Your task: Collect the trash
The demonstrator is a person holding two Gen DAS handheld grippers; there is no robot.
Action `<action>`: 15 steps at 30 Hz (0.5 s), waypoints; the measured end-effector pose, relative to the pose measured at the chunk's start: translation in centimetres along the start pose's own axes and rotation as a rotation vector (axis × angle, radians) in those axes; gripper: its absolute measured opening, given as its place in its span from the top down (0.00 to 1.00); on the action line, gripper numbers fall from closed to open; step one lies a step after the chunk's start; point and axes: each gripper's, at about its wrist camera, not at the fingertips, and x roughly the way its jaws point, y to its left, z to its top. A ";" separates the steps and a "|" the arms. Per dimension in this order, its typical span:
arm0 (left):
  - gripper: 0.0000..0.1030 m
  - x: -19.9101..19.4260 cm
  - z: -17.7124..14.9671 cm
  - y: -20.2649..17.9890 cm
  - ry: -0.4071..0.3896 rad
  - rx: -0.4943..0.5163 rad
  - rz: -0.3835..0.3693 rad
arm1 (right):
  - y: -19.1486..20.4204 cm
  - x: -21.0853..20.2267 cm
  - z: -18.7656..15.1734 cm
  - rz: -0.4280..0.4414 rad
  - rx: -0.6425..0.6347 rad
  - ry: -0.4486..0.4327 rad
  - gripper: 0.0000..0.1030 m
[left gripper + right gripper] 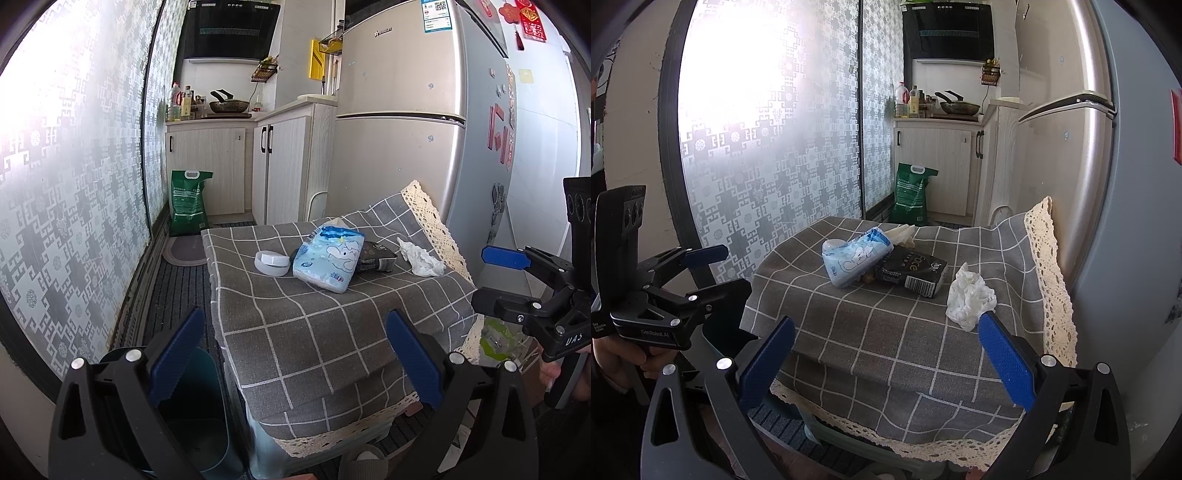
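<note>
A low table under a grey checked cloth [314,332] [886,332] holds the trash. On it lie a crumpled white tissue [421,260] [969,295], a black packet [376,254] [912,275], a light-blue tissue pack [328,262] [857,258] leaning on the packet, and a white lid [272,263], mostly hidden in the right wrist view. My left gripper [295,362] [731,273] is open over the table's near left corner. Open too, my right gripper [886,365] [487,280] hovers at the near right, one pad just short of the tissue. Neither holds anything.
A teal bin [199,406] stands on the floor at the table's left. A silver fridge [399,147] rises right behind the table. A green sack [188,203] leans by the cabinets [221,166]. A patterned glass door [74,184] runs along the left.
</note>
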 end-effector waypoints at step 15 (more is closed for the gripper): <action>0.03 -0.1 0.0 0.0 0.000 0.001 0.001 | 0.1 0.1 -0.1 0.001 0.003 0.000 0.03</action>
